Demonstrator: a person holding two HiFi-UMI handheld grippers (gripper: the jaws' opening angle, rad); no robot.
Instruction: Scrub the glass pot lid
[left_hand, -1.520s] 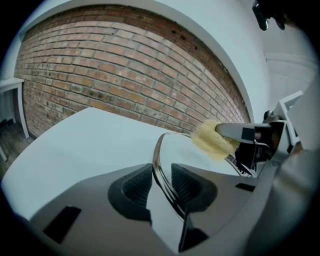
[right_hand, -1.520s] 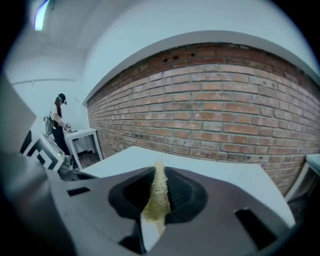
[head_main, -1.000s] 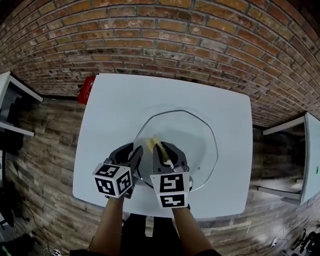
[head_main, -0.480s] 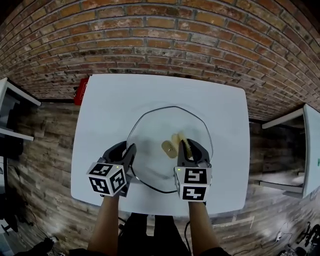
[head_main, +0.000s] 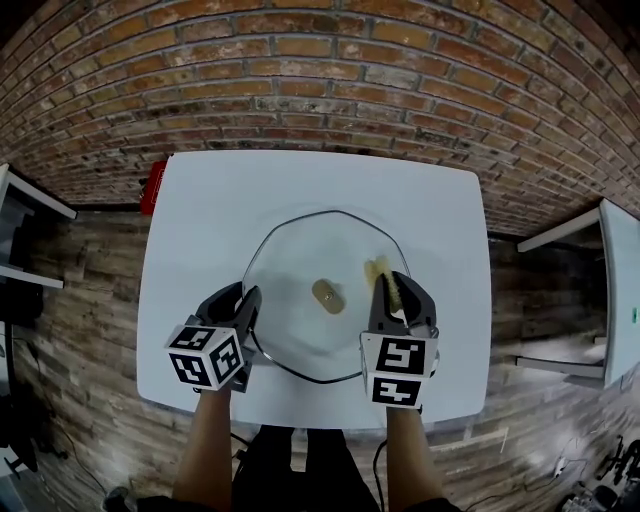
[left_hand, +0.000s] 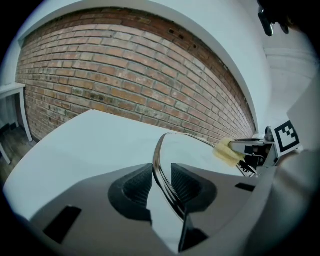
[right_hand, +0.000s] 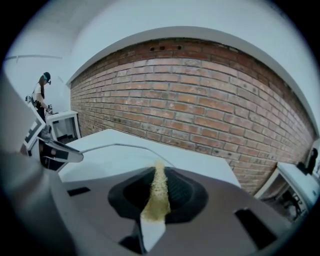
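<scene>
**Head view.** A white table (head_main: 200, 210) stands against a brick wall (head_main: 320, 80). The glass lid (head_main: 300, 330) lies near the middle of the table, with its knob (head_main: 326, 295) at its centre. The left gripper (head_main: 240, 300) sits at the lid's left rim. The right gripper (head_main: 398, 290) is over the lid's right side and carries a yellow sponge (head_main: 377, 268) whose tip lies on or just above the glass; which cannot be told.

**Left gripper view.** The left gripper (left_hand: 161, 182) is clenched on the lid (left_hand: 200, 155). The dark rim runs edge-on between the two ribbed pads (left_hand: 137, 185), and the lid's left edge is tilted up off the table (left_hand: 75, 145). Beyond the glass, the sponge (left_hand: 222, 150) protrudes from the right gripper (left_hand: 239, 152).

**Right gripper view.** The right gripper (right_hand: 159, 175) is clamped on the sponge (right_hand: 156, 205), squeezing it into a thin upright strip between the pads. The lid (right_hand: 125, 150) lies ahead and to the left, with the left gripper (right_hand: 55, 150) at its far rim. A person (right_hand: 40, 95) stands at another table (right_hand: 65, 117) in the background.
</scene>
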